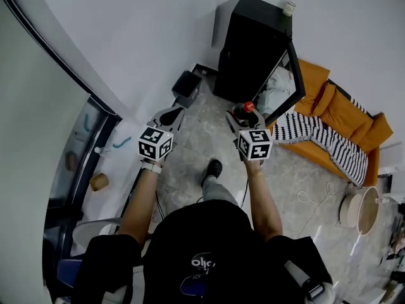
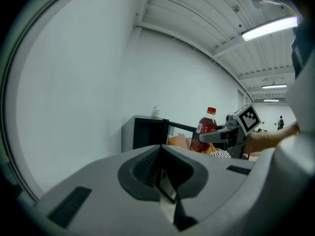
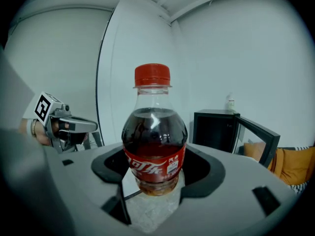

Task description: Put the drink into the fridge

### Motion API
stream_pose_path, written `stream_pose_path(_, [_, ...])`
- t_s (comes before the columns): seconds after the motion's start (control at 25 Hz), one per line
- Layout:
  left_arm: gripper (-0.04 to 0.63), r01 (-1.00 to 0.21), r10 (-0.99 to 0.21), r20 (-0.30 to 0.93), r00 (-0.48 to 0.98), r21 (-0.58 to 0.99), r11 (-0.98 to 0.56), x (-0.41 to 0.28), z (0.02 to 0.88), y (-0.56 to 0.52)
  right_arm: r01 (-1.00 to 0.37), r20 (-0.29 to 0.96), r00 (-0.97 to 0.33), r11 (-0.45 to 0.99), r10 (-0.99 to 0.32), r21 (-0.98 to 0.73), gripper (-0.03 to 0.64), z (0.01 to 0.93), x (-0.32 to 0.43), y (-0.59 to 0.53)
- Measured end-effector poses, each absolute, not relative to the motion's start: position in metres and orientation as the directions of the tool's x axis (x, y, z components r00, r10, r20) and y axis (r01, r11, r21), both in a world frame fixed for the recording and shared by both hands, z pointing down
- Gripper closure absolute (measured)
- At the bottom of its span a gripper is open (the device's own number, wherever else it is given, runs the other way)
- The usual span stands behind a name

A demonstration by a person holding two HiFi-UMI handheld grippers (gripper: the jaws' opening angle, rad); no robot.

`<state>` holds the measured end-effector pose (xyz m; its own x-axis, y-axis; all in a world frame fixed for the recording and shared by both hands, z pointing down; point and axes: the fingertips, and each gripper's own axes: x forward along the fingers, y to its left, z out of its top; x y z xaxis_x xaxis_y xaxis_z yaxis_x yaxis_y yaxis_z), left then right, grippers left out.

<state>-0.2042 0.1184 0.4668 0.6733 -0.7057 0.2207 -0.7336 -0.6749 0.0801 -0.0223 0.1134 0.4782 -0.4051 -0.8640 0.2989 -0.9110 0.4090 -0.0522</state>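
A cola bottle [image 3: 153, 141] with a red cap and red label stands upright between the jaws of my right gripper [image 3: 153, 181], which is shut on its lower body. In the head view the bottle [image 1: 249, 107] is held over the floor, just in front of the black mini fridge [image 1: 250, 49], whose door [image 1: 292, 75] stands open to the right. The fridge [image 3: 215, 129] lies ahead and to the right of the bottle. My left gripper [image 1: 172, 111] hovers level with the right one, to its left, its jaws [image 2: 165, 176] shut with nothing in them.
An orange sofa [image 1: 345, 116] with a striped blanket [image 1: 323, 138] stands right of the fridge. A small pale bottle [image 1: 289, 7] sits on the fridge top. A dark box [image 1: 186, 87] is on the floor to its left. A round basket [image 1: 361, 211] is at the right.
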Motion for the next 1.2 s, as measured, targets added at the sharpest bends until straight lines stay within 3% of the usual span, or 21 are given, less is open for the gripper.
stream_pose_path(0.6, [0.589, -0.725, -0.696, 0.227, 0.681, 0.071, -0.685, -0.116, 0.448, -0.037, -0.910, 0.289, -0.409, 0.410, -0.866, -0.061, 0.302, 0.466, 0.067, -0.044])
stream_pose_path(1.2, [0.589, -0.704, -0.678, 0.232, 0.698, 0.050, -0.708, -0.050, 0.446, -0.090, -0.909, 0.246, -0.414, 0.412, -0.877, -0.060, 0.302, 0.456, 0.119, -0.105])
